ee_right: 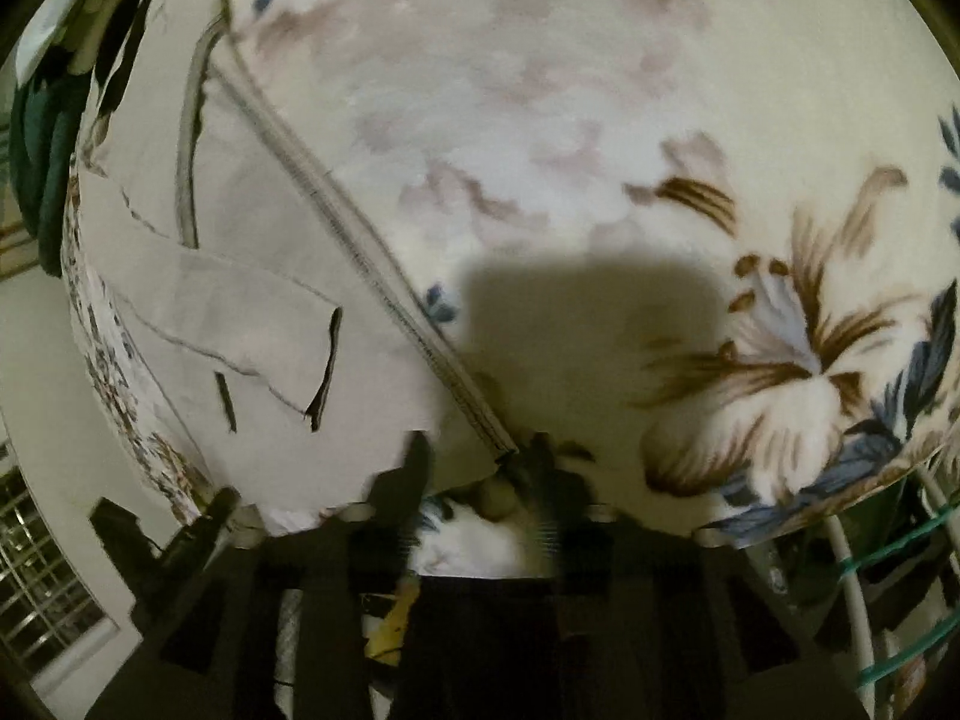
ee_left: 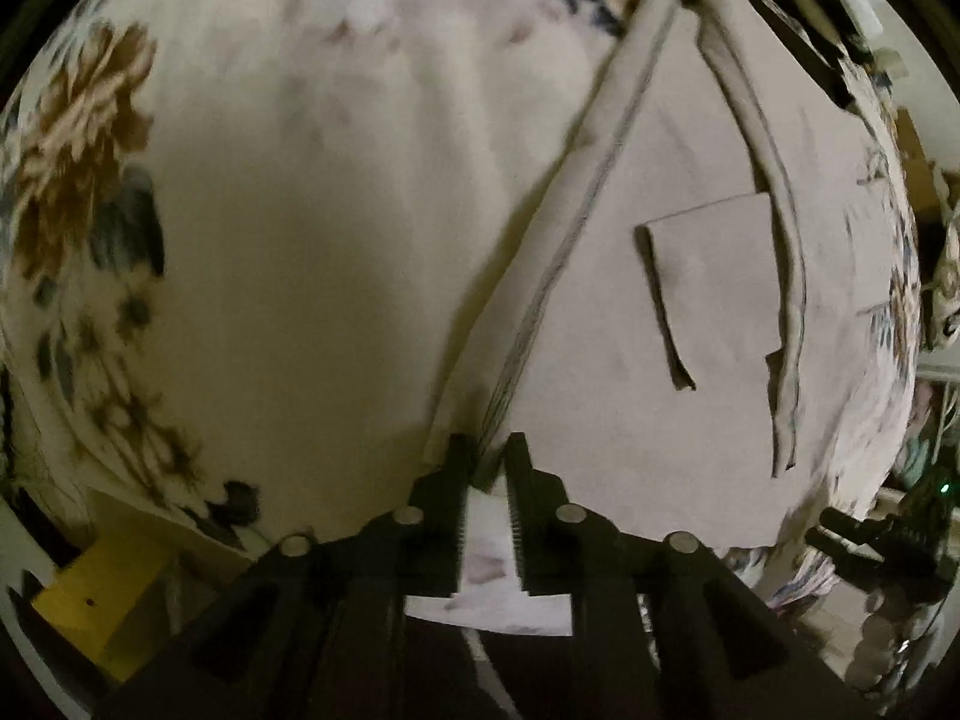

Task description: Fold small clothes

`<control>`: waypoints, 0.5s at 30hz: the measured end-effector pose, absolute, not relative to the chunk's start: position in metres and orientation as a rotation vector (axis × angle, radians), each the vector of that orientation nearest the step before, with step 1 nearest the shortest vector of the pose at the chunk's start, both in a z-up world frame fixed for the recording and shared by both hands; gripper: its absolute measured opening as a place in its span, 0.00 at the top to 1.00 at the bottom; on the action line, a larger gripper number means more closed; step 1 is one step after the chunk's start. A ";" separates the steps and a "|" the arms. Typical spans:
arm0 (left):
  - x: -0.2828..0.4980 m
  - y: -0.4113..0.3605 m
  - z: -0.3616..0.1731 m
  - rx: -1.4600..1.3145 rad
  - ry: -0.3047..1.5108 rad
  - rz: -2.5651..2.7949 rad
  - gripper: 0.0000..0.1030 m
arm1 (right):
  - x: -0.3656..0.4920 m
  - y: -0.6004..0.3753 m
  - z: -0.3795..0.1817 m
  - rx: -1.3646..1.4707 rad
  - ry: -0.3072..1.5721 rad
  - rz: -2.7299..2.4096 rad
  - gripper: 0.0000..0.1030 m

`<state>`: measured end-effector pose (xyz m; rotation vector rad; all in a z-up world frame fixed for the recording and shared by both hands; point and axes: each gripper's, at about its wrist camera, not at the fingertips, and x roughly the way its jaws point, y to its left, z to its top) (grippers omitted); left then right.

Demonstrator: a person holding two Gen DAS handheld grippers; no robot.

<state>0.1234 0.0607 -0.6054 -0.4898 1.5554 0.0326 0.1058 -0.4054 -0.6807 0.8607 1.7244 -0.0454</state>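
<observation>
A pale beige garment (ee_left: 630,360) with a thick hem band (ee_left: 576,210) and a patch pocket (ee_left: 714,276) lies flat on a floral bedsheet (ee_left: 300,210). My left gripper (ee_left: 487,450) has its jaws narrowly apart at the near corner of the hem band, whose edge lies between the tips. In the right wrist view the garment (ee_right: 288,312) lies at the left. My right gripper (ee_right: 477,450) has its jaws apart around the other corner of the hem band (ee_right: 384,294).
The floral sheet (ee_right: 600,120) fills most of both views. A yellow box (ee_left: 102,594) sits below the bed edge at the left. A wire rack (ee_right: 42,588) and white and green cords (ee_right: 900,540) lie beside the bed.
</observation>
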 end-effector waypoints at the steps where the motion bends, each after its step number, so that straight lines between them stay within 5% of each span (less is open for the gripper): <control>1: 0.122 0.063 -0.608 -0.531 1.551 0.027 0.79 | 0.105 -0.408 -0.683 0.875 1.724 -0.038 0.54; 3: 0.115 0.072 -0.613 -0.598 1.549 0.031 0.53 | 0.104 -0.407 -0.690 0.902 1.733 -0.021 0.54; 4: 0.113 0.076 -0.616 -0.641 1.541 0.029 0.48 | 0.104 -0.406 -0.694 0.908 1.739 -0.016 0.54; 10: 0.116 0.070 -0.622 -0.637 1.501 0.062 0.47 | 0.109 -0.387 -0.704 0.881 1.741 0.005 0.52; 11: 0.117 0.064 -0.621 -0.601 1.499 0.070 0.54 | 0.110 -0.383 -0.703 0.863 1.741 0.008 0.52; 12: 0.119 0.057 -0.619 -0.522 1.505 0.083 0.79 | 0.110 -0.379 -0.702 0.845 1.740 0.008 0.54; 13: 0.120 0.052 -0.619 -0.476 1.521 0.084 0.90 | 0.111 -0.374 -0.701 0.829 1.740 0.014 0.58; 15: 0.121 0.049 -0.617 -0.454 1.520 0.085 0.96 | 0.111 -0.366 -0.702 0.811 1.754 0.036 0.87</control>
